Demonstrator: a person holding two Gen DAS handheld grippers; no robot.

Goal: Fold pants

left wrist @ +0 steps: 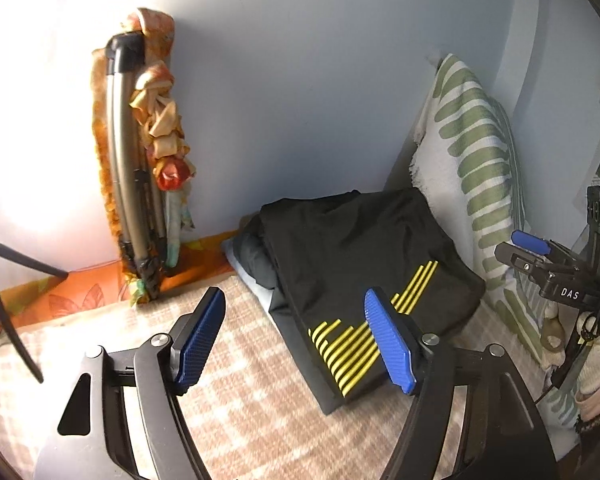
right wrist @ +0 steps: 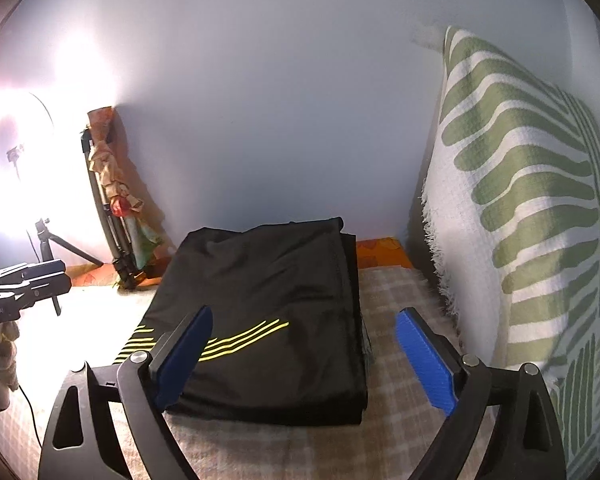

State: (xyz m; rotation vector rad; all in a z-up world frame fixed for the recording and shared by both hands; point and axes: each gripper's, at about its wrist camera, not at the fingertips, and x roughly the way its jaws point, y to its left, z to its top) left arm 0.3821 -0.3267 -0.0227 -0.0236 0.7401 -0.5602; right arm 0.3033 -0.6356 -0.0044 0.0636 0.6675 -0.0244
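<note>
Black pants [left wrist: 364,256] with yellow stripes lie folded into a thick rectangle on the checked blanket; they also show in the right wrist view [right wrist: 268,300]. My left gripper [left wrist: 294,316] is open and empty, hovering just in front of the pants' left corner. My right gripper [right wrist: 304,332] is open and empty, hovering over the near right part of the folded pants. The right gripper also shows at the right edge of the left wrist view [left wrist: 540,252]; the left gripper shows at the left edge of the right wrist view [right wrist: 24,284].
A beige checked blanket [left wrist: 236,380] covers the bed. A green-and-white patterned pillow [right wrist: 520,208] leans against the wall on the right. A folded tripod wrapped in cloth [left wrist: 140,168] stands at the wall. A ring light on a stand [right wrist: 16,148] glares at the left.
</note>
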